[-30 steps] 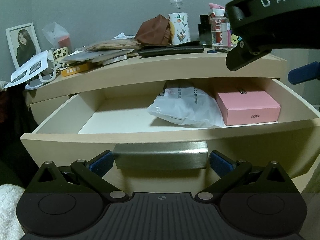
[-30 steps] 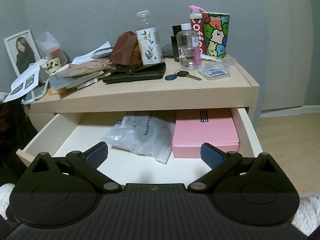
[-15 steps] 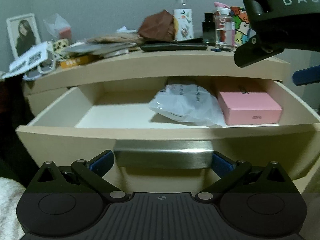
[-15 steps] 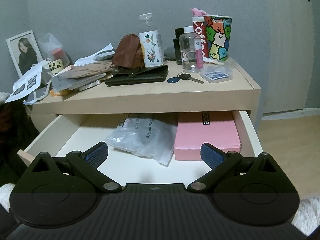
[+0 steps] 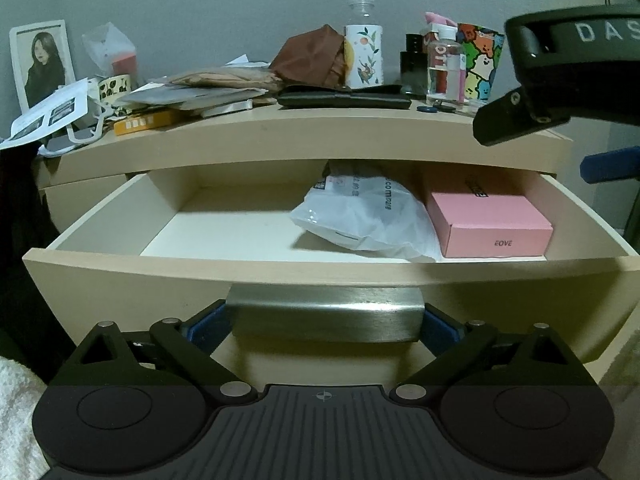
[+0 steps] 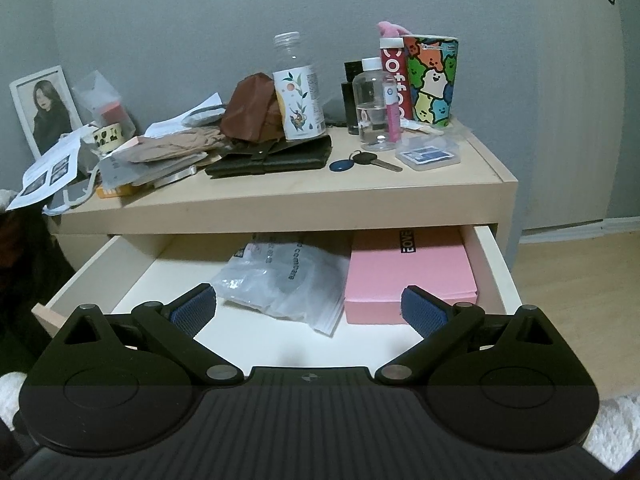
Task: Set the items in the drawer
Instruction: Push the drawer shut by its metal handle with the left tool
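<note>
Drawer of pale wood nightstand stands pulled out. Left gripper low at the drawer front, its blue pads set one at each end of the brushed-metal handle; pads sit right against the handle ends, but whether they actually clamp it cannot be told from this view. Right gripper hovers above the near part of the drawer, fingers spread wide, nothing between the blue pads; from the left wrist view its black body shows at upper right. Inside the drawer: clear plastic bag with printed text near the middle, pink box marked EOVE just right of it, against the right wall; bag edge touches or overlaps the box's left side. Left half of the drawer floor bare white. On the nightstand top, well apart from both grippers: dark wallet at centre, labelled clear bottle upright behind it, brown crumpled cloth at its left, key with blue fob right of the wallet, small clear case at far right, colourful cartoon cup and a red tube behind it, small clear bottle in front. Pile of papers and packets at left, framed portrait leaning on the grey wall.
</note>
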{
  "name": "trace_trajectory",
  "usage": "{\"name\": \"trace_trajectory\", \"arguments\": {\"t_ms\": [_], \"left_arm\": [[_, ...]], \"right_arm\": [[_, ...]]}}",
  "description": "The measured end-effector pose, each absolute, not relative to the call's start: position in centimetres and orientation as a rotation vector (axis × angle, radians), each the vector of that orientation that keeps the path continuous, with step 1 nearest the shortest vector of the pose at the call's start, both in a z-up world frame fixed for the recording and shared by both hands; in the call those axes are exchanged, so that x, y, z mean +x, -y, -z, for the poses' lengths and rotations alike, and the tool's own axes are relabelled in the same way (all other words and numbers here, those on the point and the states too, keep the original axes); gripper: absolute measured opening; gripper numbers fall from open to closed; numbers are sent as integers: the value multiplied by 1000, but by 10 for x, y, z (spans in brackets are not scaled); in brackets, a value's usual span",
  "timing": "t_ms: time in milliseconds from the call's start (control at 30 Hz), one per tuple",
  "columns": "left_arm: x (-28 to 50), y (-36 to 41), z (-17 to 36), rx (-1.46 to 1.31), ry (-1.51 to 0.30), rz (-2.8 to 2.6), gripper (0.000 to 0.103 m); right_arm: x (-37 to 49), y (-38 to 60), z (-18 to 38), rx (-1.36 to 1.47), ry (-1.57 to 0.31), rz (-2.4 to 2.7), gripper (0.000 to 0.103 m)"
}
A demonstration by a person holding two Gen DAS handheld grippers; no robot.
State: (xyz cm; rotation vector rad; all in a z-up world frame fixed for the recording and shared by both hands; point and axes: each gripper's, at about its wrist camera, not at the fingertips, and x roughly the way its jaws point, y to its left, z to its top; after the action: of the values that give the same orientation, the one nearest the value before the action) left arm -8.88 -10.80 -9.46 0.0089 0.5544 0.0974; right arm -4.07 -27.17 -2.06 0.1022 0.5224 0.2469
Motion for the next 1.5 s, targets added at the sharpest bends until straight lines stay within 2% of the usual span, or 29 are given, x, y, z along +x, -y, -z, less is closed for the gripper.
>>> {"name": "trace_trajectory", "arguments": {"t_ms": [467, 1500], "left_arm": [[-57, 105, 94, 1, -563, -95, 98], [89, 108, 88, 3, -620, -97, 98]], "right_arm": [[-37, 277, 23, 117, -532, -213, 102], [-20, 287, 29, 167, -560, -203, 102]]}}
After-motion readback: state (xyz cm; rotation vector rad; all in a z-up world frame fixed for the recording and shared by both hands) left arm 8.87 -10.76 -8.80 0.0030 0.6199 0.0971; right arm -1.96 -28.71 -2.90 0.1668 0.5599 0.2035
